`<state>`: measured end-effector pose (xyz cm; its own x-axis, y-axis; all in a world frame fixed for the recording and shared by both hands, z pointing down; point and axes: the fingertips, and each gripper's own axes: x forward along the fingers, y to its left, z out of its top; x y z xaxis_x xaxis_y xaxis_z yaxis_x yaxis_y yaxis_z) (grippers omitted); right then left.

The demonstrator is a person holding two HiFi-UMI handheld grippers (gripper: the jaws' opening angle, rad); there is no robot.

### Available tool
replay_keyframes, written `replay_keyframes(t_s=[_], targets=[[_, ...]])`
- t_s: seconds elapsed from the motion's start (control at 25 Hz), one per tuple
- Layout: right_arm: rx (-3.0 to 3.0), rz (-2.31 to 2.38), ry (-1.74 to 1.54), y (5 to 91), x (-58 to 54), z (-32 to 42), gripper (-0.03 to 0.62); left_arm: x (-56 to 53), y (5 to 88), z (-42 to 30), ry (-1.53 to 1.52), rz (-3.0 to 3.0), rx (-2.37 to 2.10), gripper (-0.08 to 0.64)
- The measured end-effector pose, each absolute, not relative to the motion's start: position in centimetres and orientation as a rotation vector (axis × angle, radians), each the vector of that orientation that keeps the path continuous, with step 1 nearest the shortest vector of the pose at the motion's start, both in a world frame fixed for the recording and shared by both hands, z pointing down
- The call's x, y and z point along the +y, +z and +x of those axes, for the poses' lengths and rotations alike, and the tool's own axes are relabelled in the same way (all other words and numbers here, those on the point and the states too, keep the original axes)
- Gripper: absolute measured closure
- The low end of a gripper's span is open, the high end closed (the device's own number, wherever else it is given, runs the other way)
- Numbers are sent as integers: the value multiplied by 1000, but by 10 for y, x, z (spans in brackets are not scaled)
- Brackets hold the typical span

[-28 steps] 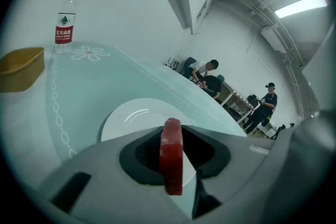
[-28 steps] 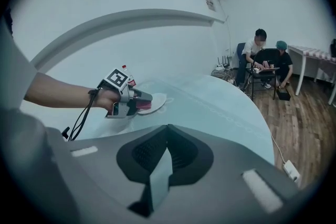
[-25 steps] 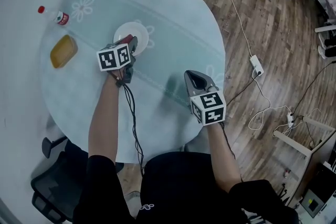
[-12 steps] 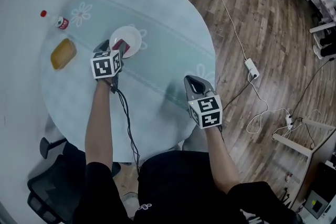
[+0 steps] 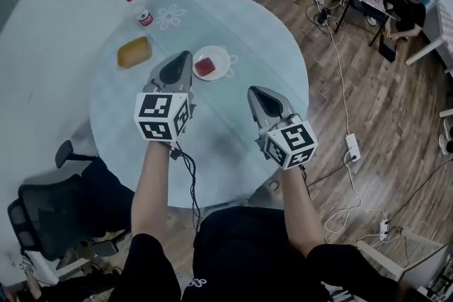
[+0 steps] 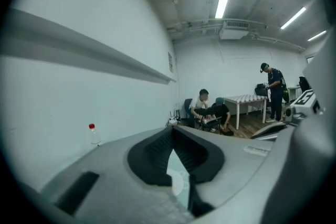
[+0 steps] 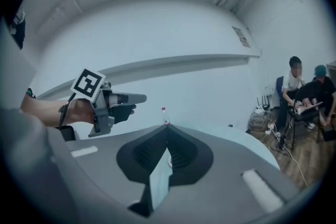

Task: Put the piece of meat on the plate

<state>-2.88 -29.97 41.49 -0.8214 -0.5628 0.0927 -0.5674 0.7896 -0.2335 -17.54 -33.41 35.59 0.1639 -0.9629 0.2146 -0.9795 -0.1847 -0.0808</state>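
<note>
Pale blue-green glass makes up the round bench (image 5: 241,25), and the white plate (image 5: 221,54) is set on its far half, well inside the edge. On that plate the red piece of meat (image 5: 204,67) is already laid, toward the side nearer the person. It is too small for a long axis to be told.

In the head view the left gripper (image 5: 185,55) is held just on the near-left of the plate. Its tip is aimed past the plate's left rim, so the meat is placed slightly ahead and to the right of it. The right gripper (image 5: 253,90) is held further off, with the meat ahead and to its left. The left is judged the nearer of the two.

Both sets of fingers are seen clenched tip to tip, with nothing caught between them. In both gripper views the room's walls are shown beyond the tips, so the grippers are judged to be raised clear of the bench.
</note>
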Motion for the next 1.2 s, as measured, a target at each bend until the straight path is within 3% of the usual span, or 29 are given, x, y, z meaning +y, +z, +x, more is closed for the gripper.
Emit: replay_keyframes(t_s=[0.16, 0.48, 1.2], targets=[[-2997, 937, 287, 373, -309, -31, 588, -289, 324, -158, 191, 2246, -2147, 560], [-2925, 926, 200, 364, -295, -20, 588, -222, 345, -144, 10, 2010, -2290, 560], [-2976, 878, 174, 345, -281, -14, 588, -210, 342, -123, 90, 2008, -2306, 560]])
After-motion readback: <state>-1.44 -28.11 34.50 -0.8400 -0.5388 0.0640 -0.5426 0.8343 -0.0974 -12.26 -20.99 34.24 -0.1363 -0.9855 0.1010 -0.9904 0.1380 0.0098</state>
